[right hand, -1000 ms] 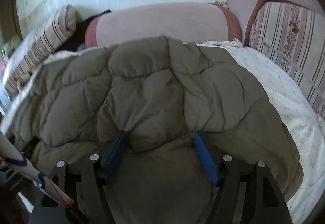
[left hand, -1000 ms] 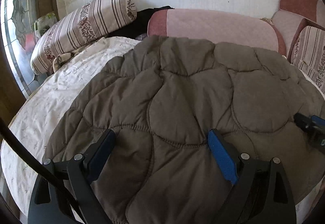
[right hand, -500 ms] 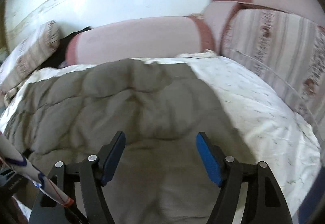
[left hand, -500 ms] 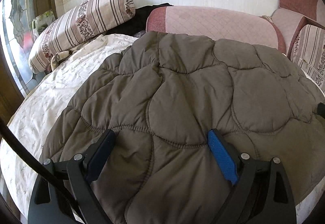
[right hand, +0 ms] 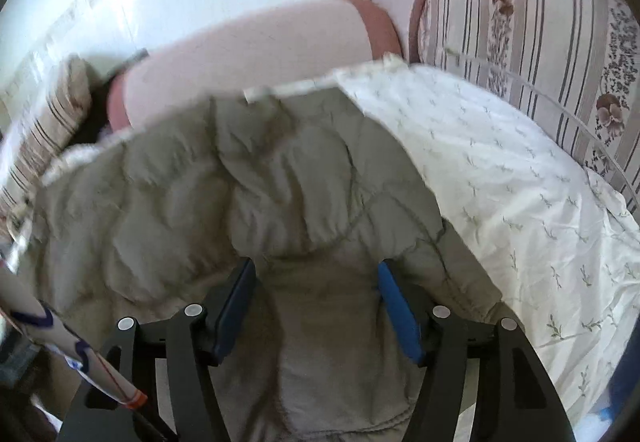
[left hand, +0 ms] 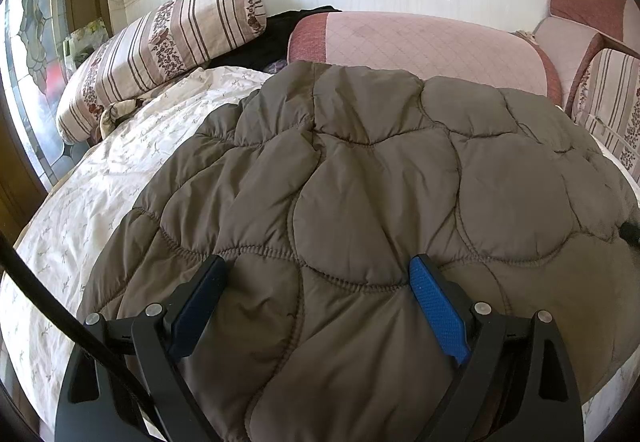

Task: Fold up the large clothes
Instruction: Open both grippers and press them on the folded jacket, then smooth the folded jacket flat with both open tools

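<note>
A large brown quilted jacket (left hand: 360, 177) lies spread on the bed, its near hem toward me. In the right wrist view the jacket (right hand: 240, 193) is blurred and its right edge is bunched. My left gripper (left hand: 318, 274) is open, its fingers straddling the near hem without closing on it. My right gripper (right hand: 316, 278) is open, its fingers on either side of a fold of the jacket's near right part. A dark tip of the right gripper shows at the right edge of the left wrist view (left hand: 630, 232).
The bed has a white floral sheet (left hand: 100, 177), also bare on the right (right hand: 520, 177). A striped bolster (left hand: 160, 49) lies at the back left, a pink cushion (left hand: 420, 45) against the wall, striped cushions (right hand: 540, 41) on the right. A black cable (left hand: 60, 306) crosses low left.
The right gripper swung to the right and closer to the jacket's right edge; its fingers narrowed somewhat around the fold. The left gripper stayed put.
</note>
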Action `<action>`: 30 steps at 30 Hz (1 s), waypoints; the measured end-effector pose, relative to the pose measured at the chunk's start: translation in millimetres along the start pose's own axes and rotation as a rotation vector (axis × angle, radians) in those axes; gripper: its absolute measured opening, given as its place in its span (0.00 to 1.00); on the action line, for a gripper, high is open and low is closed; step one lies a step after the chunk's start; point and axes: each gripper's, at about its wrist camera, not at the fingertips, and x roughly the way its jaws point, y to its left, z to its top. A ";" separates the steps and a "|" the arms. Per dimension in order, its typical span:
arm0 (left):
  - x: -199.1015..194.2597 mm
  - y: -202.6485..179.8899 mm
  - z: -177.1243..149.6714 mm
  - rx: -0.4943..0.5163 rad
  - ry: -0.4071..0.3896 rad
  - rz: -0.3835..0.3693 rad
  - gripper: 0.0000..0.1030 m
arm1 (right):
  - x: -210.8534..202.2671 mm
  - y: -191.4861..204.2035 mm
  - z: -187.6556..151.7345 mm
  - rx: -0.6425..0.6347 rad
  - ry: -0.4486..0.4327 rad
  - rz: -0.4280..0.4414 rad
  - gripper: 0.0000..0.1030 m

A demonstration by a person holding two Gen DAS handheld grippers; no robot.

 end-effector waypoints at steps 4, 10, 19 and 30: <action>-0.4 1.1 -0.3 0.004 -0.002 0.000 0.89 | -7.8 15.2 17.3 -0.031 -0.079 0.016 0.67; -0.6 0.5 -0.7 0.004 -0.003 0.001 0.89 | 15.0 58.2 44.3 -0.070 -0.083 0.082 0.69; -2.3 -3.2 -1.3 0.015 -0.013 0.017 0.90 | 90.7 109.5 42.1 -0.219 0.086 0.037 0.80; -4.1 -4.0 -4.9 0.012 -0.009 0.015 0.90 | 47.8 76.6 36.0 -0.162 0.016 0.099 0.81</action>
